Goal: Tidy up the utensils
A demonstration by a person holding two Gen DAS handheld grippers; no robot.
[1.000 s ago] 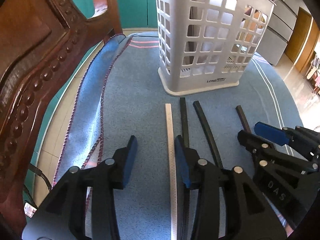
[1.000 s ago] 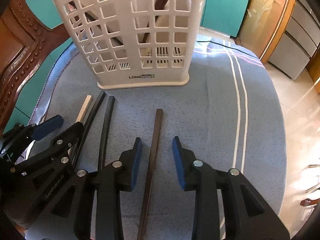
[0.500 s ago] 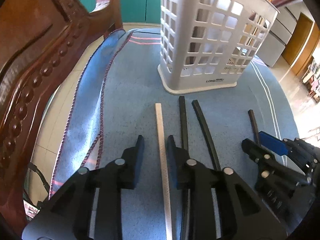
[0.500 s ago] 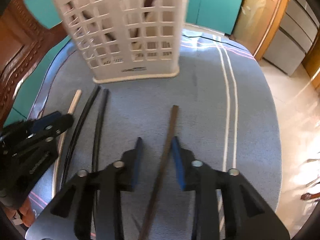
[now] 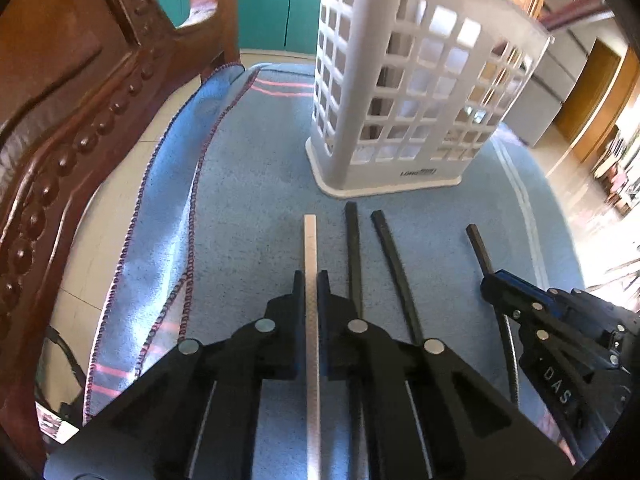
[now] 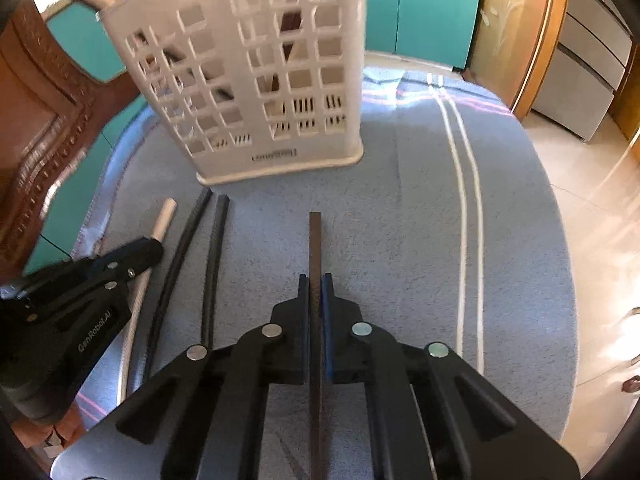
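Both jaws clamped on chopsticks

The white chopstick [image 5: 310,248] is gripped by the left gripper [image 5: 311,280], the brown chopstick [image 6: 315,240] by the right gripper [image 6: 315,280], jaws just closed; the basket [image 5: 404,92] stands at 12 o'clock.

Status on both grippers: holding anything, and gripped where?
Left gripper pinches the white chopstick partway along its length; right gripper likewise the brown chopstick.

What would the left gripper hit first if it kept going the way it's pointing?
Probably the blue cloth just ahead of it: the left gripper, shut on the white stick, points steeply down. The basket stands farther along that line; depth is unclear.
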